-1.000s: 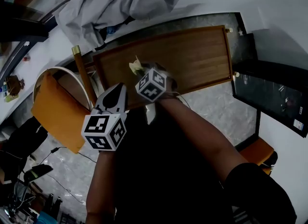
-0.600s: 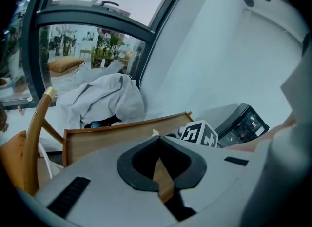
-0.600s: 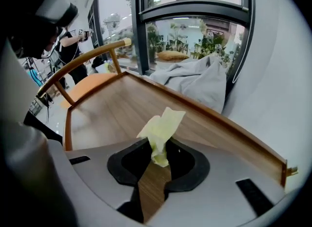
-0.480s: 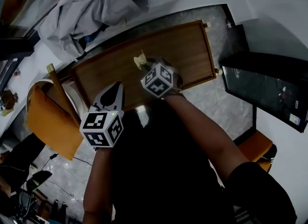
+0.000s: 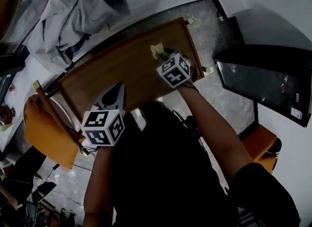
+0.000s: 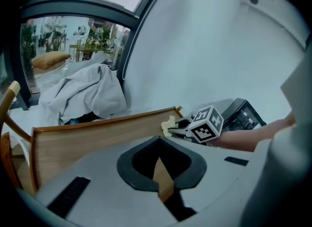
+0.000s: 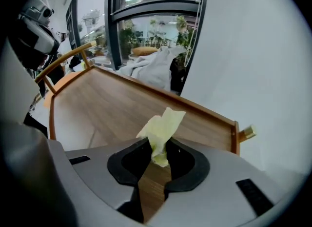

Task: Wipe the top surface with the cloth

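My left gripper (image 5: pixel 113 89) hangs closed and empty over the wooden top's (image 5: pixel 117 67) left part, my right gripper (image 5: pixel 164 56) pinches the yellow cloth (image 5: pixel 157 50) at its right end, so wiping looks under way, not finished.

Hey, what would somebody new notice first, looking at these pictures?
First, the right gripper, shut on a crumpled yellow cloth at the right end of the wooden top. Next come the left gripper, shut and empty at the top's near edge, and a heap of grey fabric beyond its far edge.
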`<state>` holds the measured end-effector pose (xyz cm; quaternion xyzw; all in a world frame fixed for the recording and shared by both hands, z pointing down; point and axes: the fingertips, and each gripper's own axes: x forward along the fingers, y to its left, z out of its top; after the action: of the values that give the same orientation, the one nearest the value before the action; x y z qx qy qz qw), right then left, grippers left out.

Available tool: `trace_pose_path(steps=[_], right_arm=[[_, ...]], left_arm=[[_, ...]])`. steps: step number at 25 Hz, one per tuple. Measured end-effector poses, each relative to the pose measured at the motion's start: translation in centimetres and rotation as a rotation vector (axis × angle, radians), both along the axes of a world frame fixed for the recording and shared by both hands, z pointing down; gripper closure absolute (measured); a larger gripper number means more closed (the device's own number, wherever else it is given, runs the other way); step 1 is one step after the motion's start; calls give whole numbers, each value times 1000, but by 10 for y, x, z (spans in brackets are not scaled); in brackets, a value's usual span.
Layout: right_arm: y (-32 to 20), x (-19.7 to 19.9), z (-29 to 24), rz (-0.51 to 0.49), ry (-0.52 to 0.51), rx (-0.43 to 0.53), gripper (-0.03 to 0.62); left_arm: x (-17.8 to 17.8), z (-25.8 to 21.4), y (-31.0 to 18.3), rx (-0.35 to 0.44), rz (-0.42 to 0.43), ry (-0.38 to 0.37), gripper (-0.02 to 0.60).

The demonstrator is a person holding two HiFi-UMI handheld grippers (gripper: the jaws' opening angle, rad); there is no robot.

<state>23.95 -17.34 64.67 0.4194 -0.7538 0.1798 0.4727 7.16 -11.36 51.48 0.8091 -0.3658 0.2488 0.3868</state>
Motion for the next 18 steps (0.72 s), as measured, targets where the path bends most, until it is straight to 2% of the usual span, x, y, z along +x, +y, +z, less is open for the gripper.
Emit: trace_pose_path(steps=[7,13,18], right_arm=[[-11,76,-7,130,90,19,506],[-11,111,-10,215,180,17,505],[-6,125,-16,284,242,6,507]], left_arm=[[21,1,0,-1,28,7,570],[20,-9,-6,14,24,16,570],[-3,-21,-5,35,-1,15,569]])
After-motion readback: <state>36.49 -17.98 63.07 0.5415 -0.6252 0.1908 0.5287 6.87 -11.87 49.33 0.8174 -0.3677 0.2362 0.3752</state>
